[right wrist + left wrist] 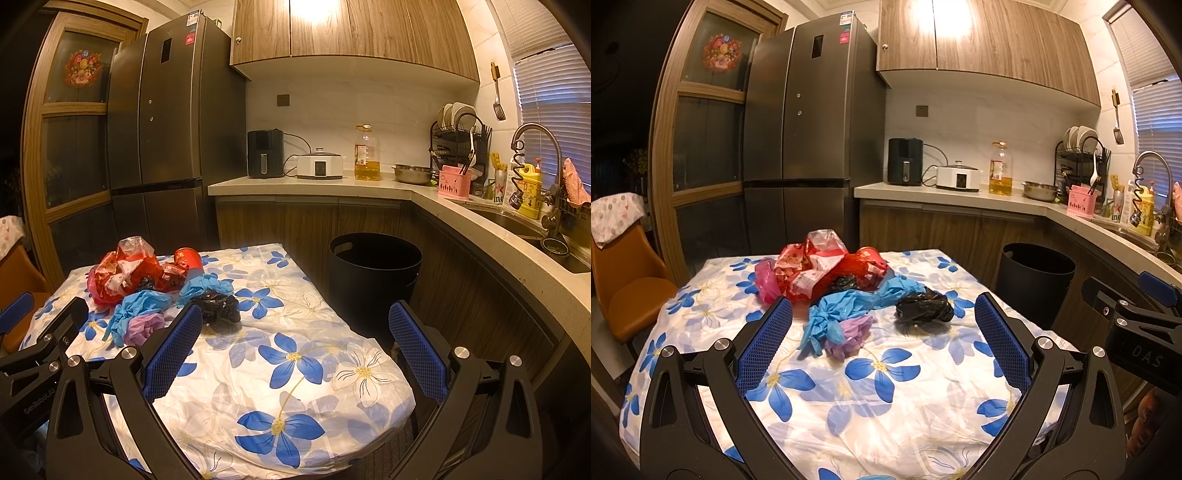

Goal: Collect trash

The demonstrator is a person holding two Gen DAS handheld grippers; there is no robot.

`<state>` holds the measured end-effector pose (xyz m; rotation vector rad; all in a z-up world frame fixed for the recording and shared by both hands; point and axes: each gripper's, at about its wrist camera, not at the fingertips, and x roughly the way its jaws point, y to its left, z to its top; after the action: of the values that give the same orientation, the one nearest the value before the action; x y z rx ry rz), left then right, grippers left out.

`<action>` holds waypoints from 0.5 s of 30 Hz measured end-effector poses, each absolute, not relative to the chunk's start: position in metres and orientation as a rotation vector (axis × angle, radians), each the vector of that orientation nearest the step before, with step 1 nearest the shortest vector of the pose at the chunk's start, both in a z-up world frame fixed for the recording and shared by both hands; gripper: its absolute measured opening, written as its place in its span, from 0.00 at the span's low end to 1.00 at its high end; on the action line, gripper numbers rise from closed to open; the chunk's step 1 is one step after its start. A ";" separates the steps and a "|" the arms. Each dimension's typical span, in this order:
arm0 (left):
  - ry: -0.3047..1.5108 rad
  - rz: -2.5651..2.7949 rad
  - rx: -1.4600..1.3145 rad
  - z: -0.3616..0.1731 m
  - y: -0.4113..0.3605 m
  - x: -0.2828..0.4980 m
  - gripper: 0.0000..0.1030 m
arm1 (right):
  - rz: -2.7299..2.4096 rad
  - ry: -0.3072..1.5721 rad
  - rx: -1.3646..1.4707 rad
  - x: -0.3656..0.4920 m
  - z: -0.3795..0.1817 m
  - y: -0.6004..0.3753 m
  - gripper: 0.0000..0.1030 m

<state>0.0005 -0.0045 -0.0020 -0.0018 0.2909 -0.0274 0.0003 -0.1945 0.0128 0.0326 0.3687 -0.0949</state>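
Both tongs spread wide and empty; trash heaped on the table, bin on the floor beyond.

My left gripper [882,328] faces the black bag [924,308] and blue gloves [834,314] at 12 o'clock. I judge a pinch could snag the floral cloth [886,406]. Only my right gripper [295,332] view shows the bin's [375,273] open mouth, at 1 o'clock.

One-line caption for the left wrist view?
Open left gripper faces crumpled trash on a floral tablecloth, black bin beside the table.
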 end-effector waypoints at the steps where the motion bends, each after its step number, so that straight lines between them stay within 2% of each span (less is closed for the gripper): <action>1: 0.291 -0.027 -0.002 -0.002 -0.004 0.000 0.95 | -0.095 0.369 0.033 0.001 0.013 -0.195 0.95; 4: 0.292 -0.028 -0.003 -0.002 -0.004 0.000 0.95 | -0.096 0.368 0.034 0.000 0.010 -0.196 0.95; 5: 0.291 -0.029 -0.004 -0.001 -0.006 0.000 0.95 | -0.252 0.446 0.031 0.004 0.008 -0.195 0.95; 6: 0.291 -0.029 -0.004 -0.001 -0.007 0.000 0.95 | -0.253 0.447 0.032 0.014 0.007 -0.186 0.95; 7: 0.292 -0.028 -0.004 -0.001 -0.006 0.000 0.95 | -0.097 0.370 0.035 0.002 0.011 -0.196 0.95; 15: 0.299 -0.037 -0.011 -0.002 -0.010 0.006 0.95 | -0.101 0.378 0.044 0.006 0.009 -0.201 0.95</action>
<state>0.0056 -0.0100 -0.0024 -0.0113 0.2992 -0.0373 0.0062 -0.2014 0.0092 0.0438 0.3777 -0.1012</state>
